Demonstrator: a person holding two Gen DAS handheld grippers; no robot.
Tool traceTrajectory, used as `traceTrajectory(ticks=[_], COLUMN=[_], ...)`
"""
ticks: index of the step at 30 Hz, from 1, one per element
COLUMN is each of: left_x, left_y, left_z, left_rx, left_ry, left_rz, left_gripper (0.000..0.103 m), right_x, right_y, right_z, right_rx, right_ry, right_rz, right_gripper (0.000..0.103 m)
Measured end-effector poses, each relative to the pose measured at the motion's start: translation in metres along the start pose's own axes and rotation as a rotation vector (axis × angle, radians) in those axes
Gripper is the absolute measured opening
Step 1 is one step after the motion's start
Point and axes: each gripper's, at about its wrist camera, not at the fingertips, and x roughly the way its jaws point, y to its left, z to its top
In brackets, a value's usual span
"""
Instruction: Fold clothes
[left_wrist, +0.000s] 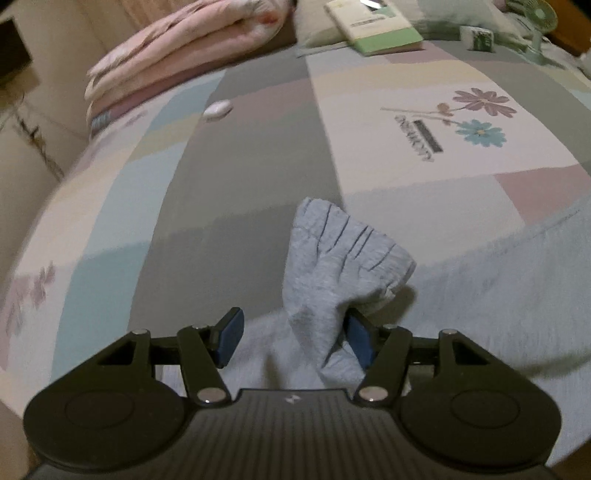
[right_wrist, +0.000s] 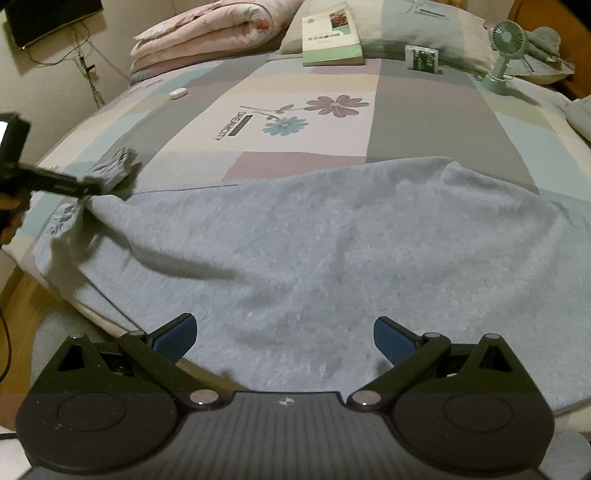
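1. the left gripper (left_wrist: 291, 339) is seen partly spread, with a bunched cuff (left_wrist: 343, 251) of the light blue garment (right_wrist: 314, 251) between its blue pads; whether the cloth is pinched cannot be told.
2. the right gripper (right_wrist: 284, 339) is held wide apart and empty, over the garment's near edge.
3. the garment is spread across the patchwork bedsheet (right_wrist: 436, 122).
4. a folded pink quilt (right_wrist: 207, 33), a book (right_wrist: 330, 37) and a small fan (right_wrist: 506, 51) are seen at the bed's far end.

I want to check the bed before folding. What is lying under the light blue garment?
The light blue garment lies on the patchwork bedsheet, visible around its far edge. The left gripper lifts one sleeve cuff. Anything else beneath is covered.
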Motion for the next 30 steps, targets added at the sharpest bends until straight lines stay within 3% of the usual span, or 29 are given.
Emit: traceTrajectory(ticks=[9, 17, 22, 27, 30], left_x=[-0.013, -0.024, -0.013, 0.012, 0.017], left_y=[0.035, 0.058, 0.078, 0.103, 0.114], left_z=[-0.056, -0.079, -0.079, -0.093, -0.103], left_rx=[-0.138, -0.199, -0.283, -0.455, -0.521], left_ry=[0.005, -0.015, -0.059, -0.044, -0.077], left_rz=[-0.061, -0.093, -0.231, -0.355, -0.423], left_gripper=[0.064, 0.064, 0.065, 0.065, 0.066], right_x=[0.007, 0.012, 0.017, 0.017, 0.020], right_y=[0.013, 0.027, 0.035, 0.038, 0.039], right_z=[0.003, 0.008, 0.008, 0.009, 0.010], right_rx=[-0.041, -0.073, -0.094, -0.096, -0.090], right_ry=[0.024, 0.038, 0.053, 0.057, 0.063], right_rz=[-0.005, -0.004, -0.002, -0.011, -0.018], right_gripper=[0.103, 0.103, 0.103, 0.103, 0.103])
